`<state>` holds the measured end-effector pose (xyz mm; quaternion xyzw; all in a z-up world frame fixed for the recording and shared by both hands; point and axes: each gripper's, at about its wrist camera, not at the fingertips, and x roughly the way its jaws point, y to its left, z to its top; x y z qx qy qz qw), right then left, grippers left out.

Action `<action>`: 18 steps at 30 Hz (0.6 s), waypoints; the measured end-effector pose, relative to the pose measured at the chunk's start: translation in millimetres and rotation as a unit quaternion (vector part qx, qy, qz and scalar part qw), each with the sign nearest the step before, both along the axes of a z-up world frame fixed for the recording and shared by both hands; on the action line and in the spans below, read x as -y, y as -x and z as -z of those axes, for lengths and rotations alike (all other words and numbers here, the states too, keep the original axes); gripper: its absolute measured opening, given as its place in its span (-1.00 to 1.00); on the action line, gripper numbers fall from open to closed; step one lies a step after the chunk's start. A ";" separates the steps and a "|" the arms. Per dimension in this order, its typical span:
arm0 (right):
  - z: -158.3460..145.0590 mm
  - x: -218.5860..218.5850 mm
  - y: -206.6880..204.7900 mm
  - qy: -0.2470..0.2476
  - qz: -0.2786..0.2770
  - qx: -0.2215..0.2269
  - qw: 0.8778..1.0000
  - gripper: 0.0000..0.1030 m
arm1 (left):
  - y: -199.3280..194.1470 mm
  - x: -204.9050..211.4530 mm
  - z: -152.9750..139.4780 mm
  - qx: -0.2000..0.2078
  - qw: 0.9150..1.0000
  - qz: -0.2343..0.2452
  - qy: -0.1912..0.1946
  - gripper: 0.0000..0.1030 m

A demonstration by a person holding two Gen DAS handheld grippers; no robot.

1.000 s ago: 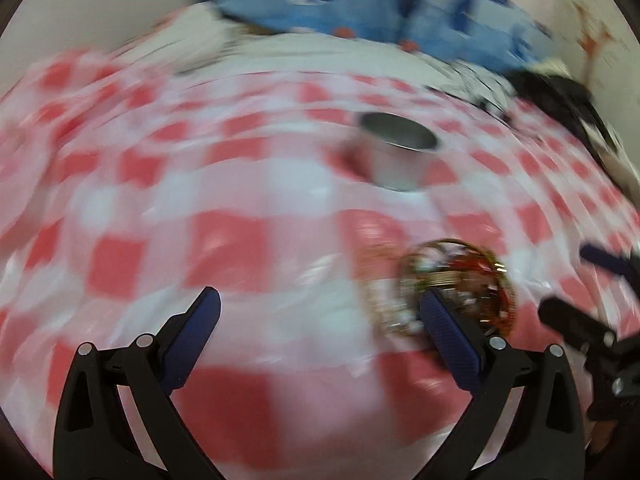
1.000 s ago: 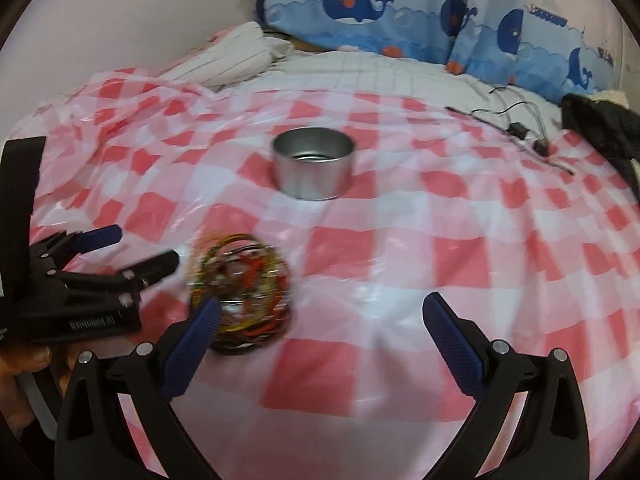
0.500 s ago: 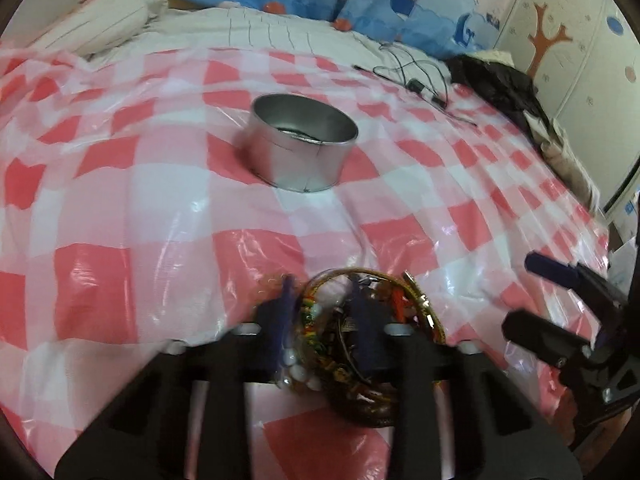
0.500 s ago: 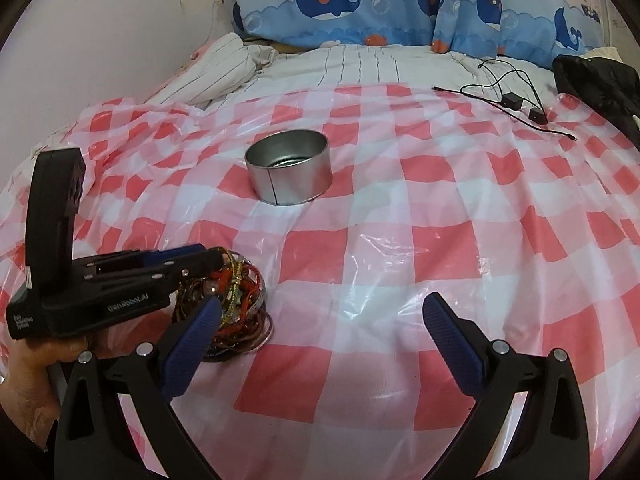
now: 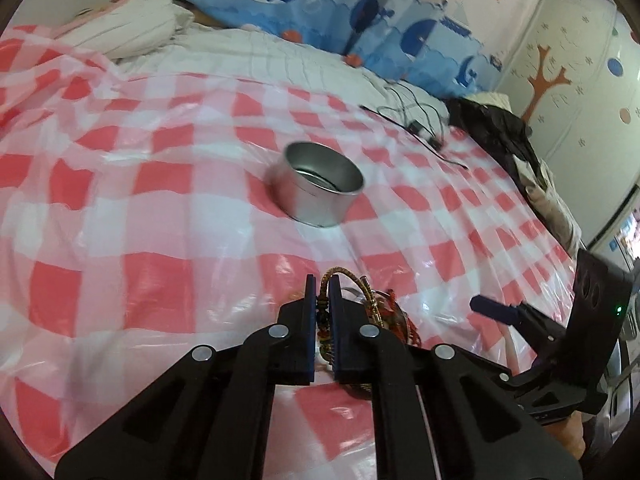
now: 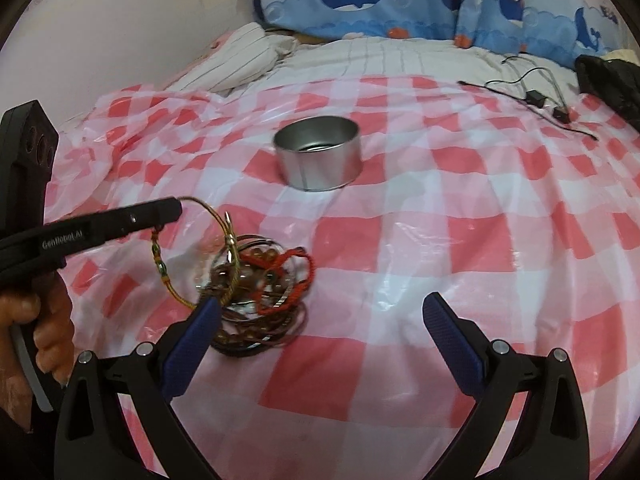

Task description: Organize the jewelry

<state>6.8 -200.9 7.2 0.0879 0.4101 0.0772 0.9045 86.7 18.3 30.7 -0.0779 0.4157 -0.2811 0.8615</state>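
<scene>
Left gripper (image 5: pixel 323 312): its blue pads had just been closing and stood pressed together on a gold-green cord bracelet (image 6: pixel 164 272) — the cord ran between them in the left wrist view.
Bracelet: one end was pinched at the left gripper's tip, and the loop hung down in an arc to the jewelry pile (image 6: pixel 260 300); its lower end still touched the heap.
Jewelry pile: a tangle of brown bead strings, thin metal bangles and a red cord, lying on the red-and-white checked plastic sheet (image 6: pixel 440 248), near the right gripper's left finger.
Right gripper (image 6: pixel 326 334): fingers spread wide, nothing between them, hovering just above the sheet beside the pile.
Metal tin (image 6: pixel 318 152): round, open-topped, upright on the sheet, well beyond the pile — whether anything lay inside could not be told.
Hand (image 6: pixel 48 332): wrapped around the left gripper's handle at the left edge of the right wrist view.
Background: whale-print curtain (image 6: pixel 400 0) and a black cable (image 6: pixel 532 100) behind the sheet.
</scene>
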 end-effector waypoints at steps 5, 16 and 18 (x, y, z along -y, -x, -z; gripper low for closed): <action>2.8 -4.5 -13.5 -0.007 -0.003 -0.005 1.000 0.88 | -2.3 -13.7 -3.3 0.002 1.000 -0.016 -0.002 -0.90; 22.1 -21.4 -37.2 -0.013 -0.039 -0.032 0.999 -0.45 | -7.4 -25.2 5.0 -0.006 0.999 -0.034 -0.031 -0.90; 18.3 -15.8 -34.9 -0.035 -0.035 -0.024 0.998 -0.48 | -8.6 -26.2 6.7 -0.008 0.999 -0.036 -0.032 -0.90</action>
